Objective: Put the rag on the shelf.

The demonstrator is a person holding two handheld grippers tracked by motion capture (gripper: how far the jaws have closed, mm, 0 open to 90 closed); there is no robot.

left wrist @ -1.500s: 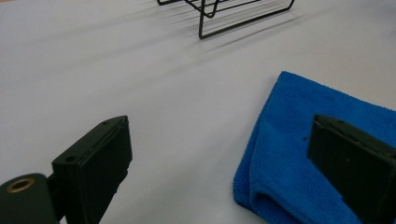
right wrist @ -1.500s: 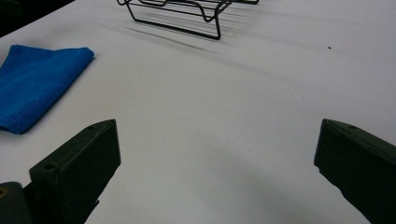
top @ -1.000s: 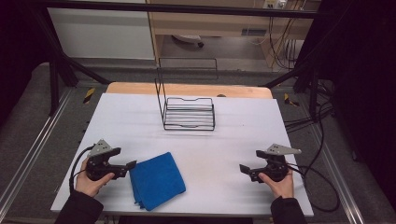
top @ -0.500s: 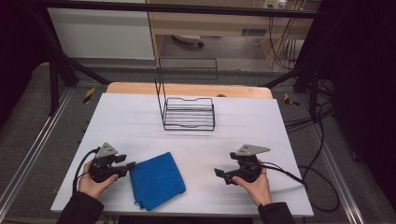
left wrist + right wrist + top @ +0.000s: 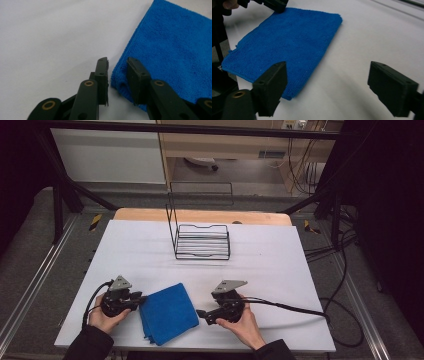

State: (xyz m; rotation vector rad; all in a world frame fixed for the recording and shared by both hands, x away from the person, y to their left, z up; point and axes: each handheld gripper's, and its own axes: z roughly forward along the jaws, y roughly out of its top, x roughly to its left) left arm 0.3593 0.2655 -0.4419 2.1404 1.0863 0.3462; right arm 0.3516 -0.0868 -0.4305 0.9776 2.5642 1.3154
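The left gripper (image 5: 141, 298) sits at the left edge of the folded blue cloth (image 5: 167, 312). Its jaws have just been closing and now stand narrow, with a fold of the cloth's corner (image 5: 120, 75) bunched between them; whether the pads (image 5: 102, 72) press the fabric cannot be told. The cloth lies flat on the white table (image 5: 280, 265), spreading away from this gripper toward the other. The right gripper (image 5: 200, 313) lies just off the cloth's right edge, pointing at it, jaws wide with bare table between them; they have just been closing slightly. In the right gripper view the cloth (image 5: 287, 42) reaches in front of one jaw. A black wire rack (image 5: 202, 241) stands well beyond both grippers.
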